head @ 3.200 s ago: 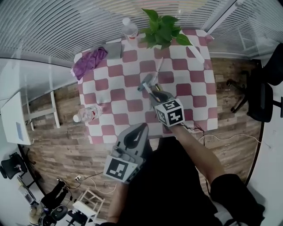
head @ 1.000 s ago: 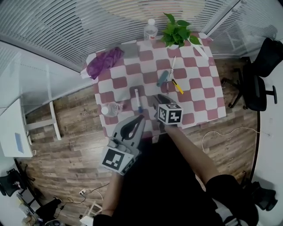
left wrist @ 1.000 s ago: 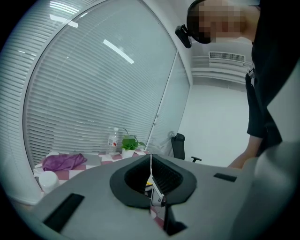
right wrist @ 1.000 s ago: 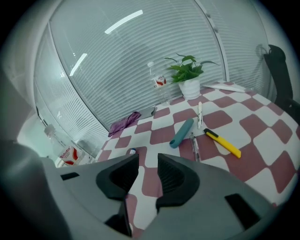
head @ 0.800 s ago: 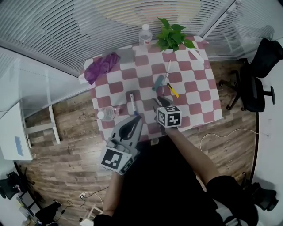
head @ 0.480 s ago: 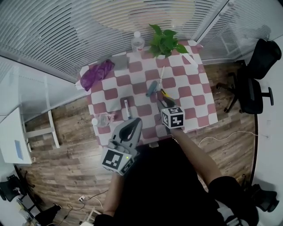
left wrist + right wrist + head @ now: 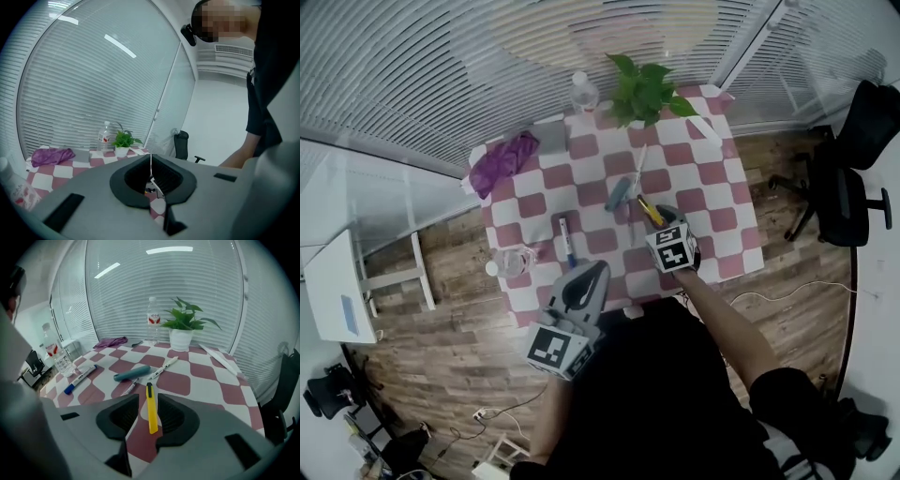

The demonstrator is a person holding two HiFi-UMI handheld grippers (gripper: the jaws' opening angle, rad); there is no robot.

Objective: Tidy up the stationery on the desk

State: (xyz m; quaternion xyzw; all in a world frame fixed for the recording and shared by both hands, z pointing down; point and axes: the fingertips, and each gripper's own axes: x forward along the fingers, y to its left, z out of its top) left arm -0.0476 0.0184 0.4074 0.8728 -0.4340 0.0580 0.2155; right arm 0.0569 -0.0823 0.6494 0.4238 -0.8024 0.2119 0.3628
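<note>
Right gripper [image 7: 660, 216], jaws apart, straddles the yellow cutter [image 7: 150, 408] at lower centre (unpinched). The next move is probably to close on it. Left gripper [image 7: 591, 274] is clenched, empty.

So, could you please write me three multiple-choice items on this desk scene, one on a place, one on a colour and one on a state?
1. Where on the table does the purple cloth lie?
A. near right corner
B. far left corner
C. centre

2. What colour is the utility knife between the right gripper's jaws?
A. yellow
B. green
C. purple

3. How do the left gripper's jaws stand?
A. wide apart
B. closed on a marker
C. together, empty

Answers:
1 B, the head view shows it at that corner.
2 A, the right gripper view shows its yellow body.
3 C, the left gripper view shows them meeting with nothing between.
</note>
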